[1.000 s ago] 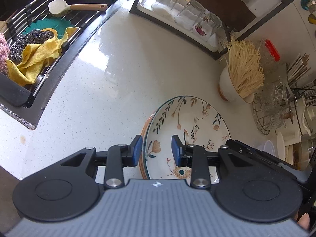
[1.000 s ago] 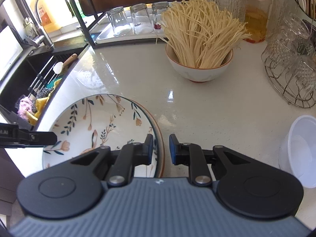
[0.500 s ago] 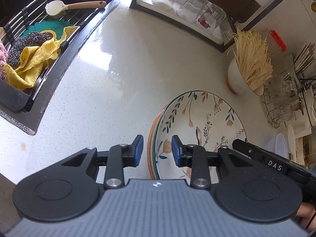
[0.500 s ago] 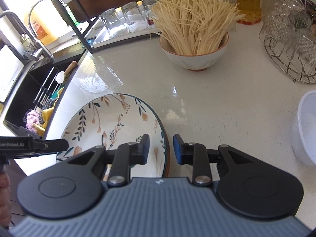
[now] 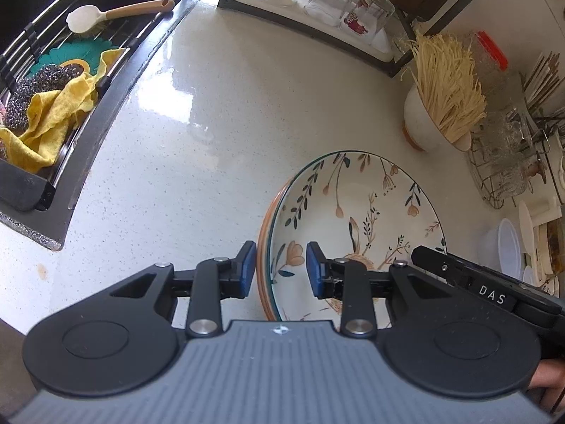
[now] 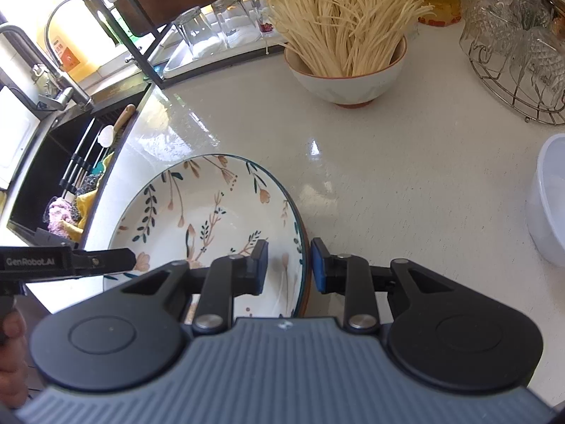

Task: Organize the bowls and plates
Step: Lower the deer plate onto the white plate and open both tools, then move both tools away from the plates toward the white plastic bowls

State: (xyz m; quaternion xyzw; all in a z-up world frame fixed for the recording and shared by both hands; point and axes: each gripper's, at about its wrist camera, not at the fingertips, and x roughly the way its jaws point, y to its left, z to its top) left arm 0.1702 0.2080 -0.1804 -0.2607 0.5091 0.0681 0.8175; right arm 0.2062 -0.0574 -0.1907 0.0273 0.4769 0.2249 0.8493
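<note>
Floral round ceramic plate (image 5: 356, 212) on white desk (image 5: 219, 134), rims between parted, unclenched pads of left gripper (image 5: 280, 270) and right gripper (image 6: 289, 265).

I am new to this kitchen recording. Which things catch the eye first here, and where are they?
The floral plate lies on an orange-rimmed plate at the near counter edge, the left gripper and right gripper each straddling a rim with jaws apart. Behind stands a bowl of enoki mushrooms, with upturned glasses on a tray and a yellow cloth in the sink.
</note>
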